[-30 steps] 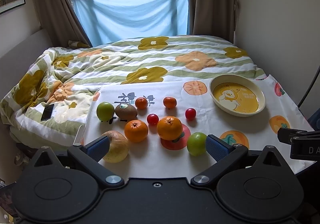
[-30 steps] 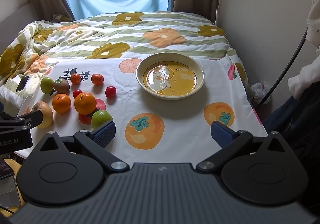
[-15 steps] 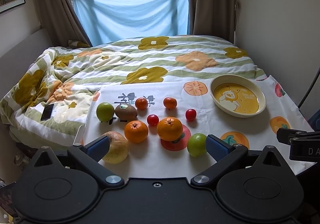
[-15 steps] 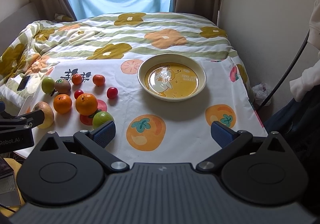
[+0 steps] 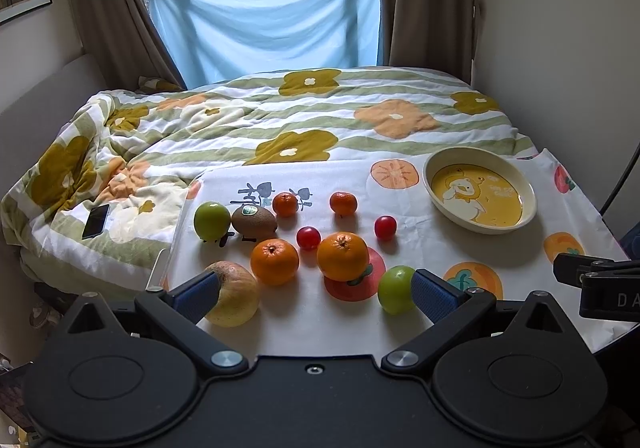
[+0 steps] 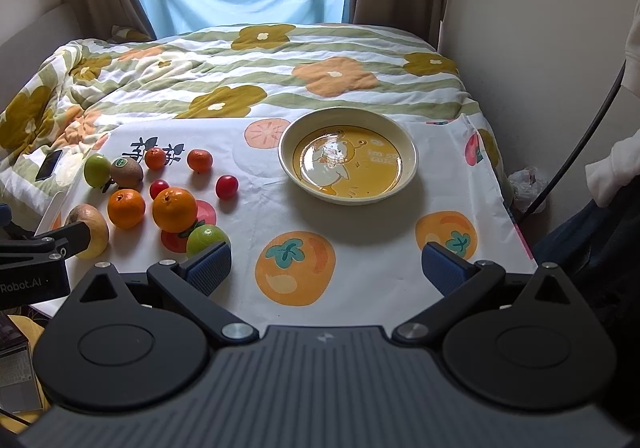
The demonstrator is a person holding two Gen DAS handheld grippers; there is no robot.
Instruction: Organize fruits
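Note:
Several fruits lie on a white persimmon-print cloth (image 5: pixel 400 248): two oranges (image 5: pixel 343 256) (image 5: pixel 275 261), two green apples (image 5: pixel 394 289) (image 5: pixel 212 220), a yellowish apple (image 5: pixel 236 294), a kiwi (image 5: pixel 254 222), two small tangerines (image 5: pixel 343 203), two cherry tomatoes (image 5: pixel 385 227). An empty cream bowl with a yellow duck print (image 5: pixel 479 189) (image 6: pixel 348 155) stands at the right. My left gripper (image 5: pixel 314 294) is open and empty, just before the fruits. My right gripper (image 6: pixel 326 266) is open and empty, in front of the bowl.
The cloth lies over a bed with a flower-print quilt (image 5: pixel 280 119). A phone (image 5: pixel 96 221) lies on the quilt at the left. A wall is close on the right, a dark cable (image 6: pixel 576 151) hangs there, and a person's white sleeve (image 6: pixel 612 167) shows.
My right gripper has drifted slightly forward toward the bowl. My left gripper has barely moved. Both stay open.

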